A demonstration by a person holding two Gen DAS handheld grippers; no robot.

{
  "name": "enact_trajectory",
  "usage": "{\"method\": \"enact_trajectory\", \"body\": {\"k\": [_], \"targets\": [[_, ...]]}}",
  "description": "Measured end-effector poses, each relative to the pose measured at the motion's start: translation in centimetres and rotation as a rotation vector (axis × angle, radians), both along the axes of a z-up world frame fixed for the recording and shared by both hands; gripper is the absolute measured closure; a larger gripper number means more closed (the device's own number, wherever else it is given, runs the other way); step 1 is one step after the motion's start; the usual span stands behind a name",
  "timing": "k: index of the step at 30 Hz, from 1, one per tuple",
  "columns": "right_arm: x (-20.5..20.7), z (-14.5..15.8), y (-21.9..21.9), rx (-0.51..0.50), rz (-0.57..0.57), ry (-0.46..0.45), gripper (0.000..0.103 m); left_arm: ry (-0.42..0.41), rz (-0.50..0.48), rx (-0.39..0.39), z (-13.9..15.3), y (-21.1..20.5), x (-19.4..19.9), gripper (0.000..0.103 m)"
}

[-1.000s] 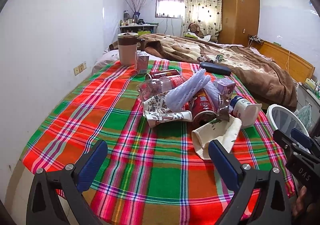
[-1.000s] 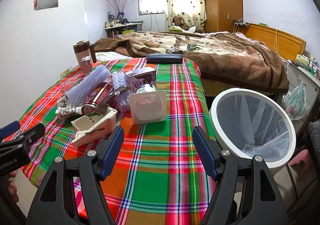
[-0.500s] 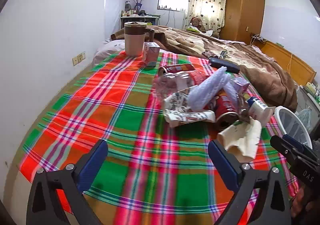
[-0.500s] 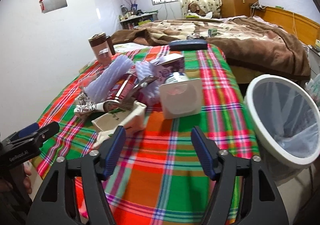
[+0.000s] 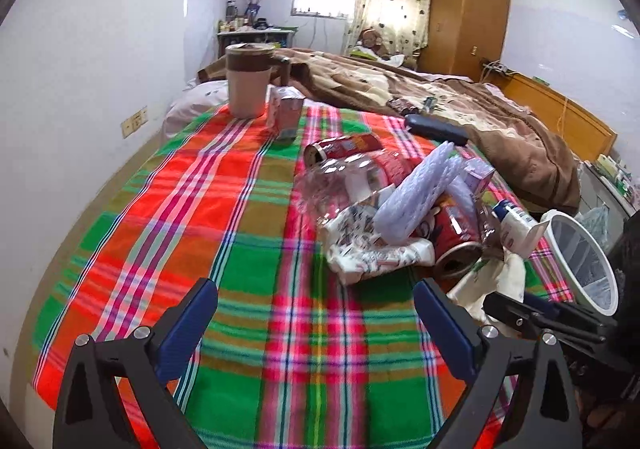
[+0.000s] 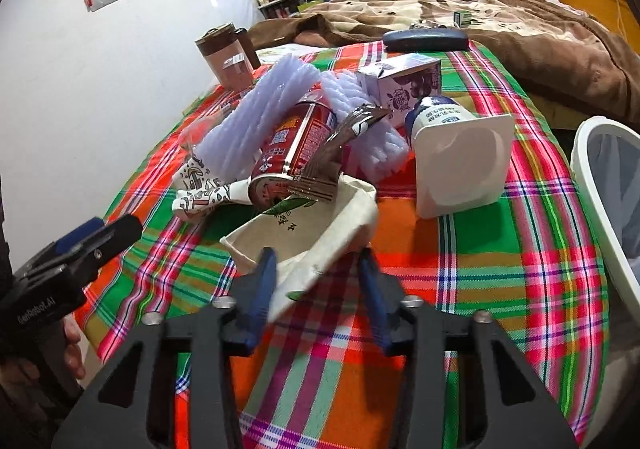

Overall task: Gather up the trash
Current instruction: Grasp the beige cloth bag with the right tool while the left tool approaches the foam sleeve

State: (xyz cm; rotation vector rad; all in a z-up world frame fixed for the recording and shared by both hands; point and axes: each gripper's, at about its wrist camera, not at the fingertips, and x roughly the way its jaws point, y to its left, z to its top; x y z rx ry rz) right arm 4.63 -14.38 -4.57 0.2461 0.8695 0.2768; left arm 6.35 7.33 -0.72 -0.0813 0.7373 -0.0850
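1. Left wrist view: The left gripper hangs over the bright checked cloth with its blue fingers spread wide and nothing between them. The trash pile sits ahead and to the right: a clear plastic bottle, a white foam net, a red can lying on its side and a crumpled printed paper cup. Another red can lies behind them. A white bin stands at the right edge of the cloth. A brown and pink mug stands far back.

2. Right wrist view: The right gripper has its fingers on both sides of a squashed cream paper cup, partly closed; I cannot tell if they are pinching it. The cup touches the red can. A white yogurt cup lies on its side near the bin. A purple milk box sits behind it.
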Motion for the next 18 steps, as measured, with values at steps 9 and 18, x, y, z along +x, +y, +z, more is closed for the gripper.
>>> {"method": "enact_trajectory", "body": {"k": [9,18], "targets": [[0.5,-0.3,-1.1,0.044,-0.034,0.012,0.088,0.025,-0.101,0.007,0.6,-2.6,3.7,0.023],[0.3,0.3,-2.4,0.026,-0.066,0.003,0.089,0.035,-0.204,0.093,0.9,-5.8,7.0,0.045]]}}
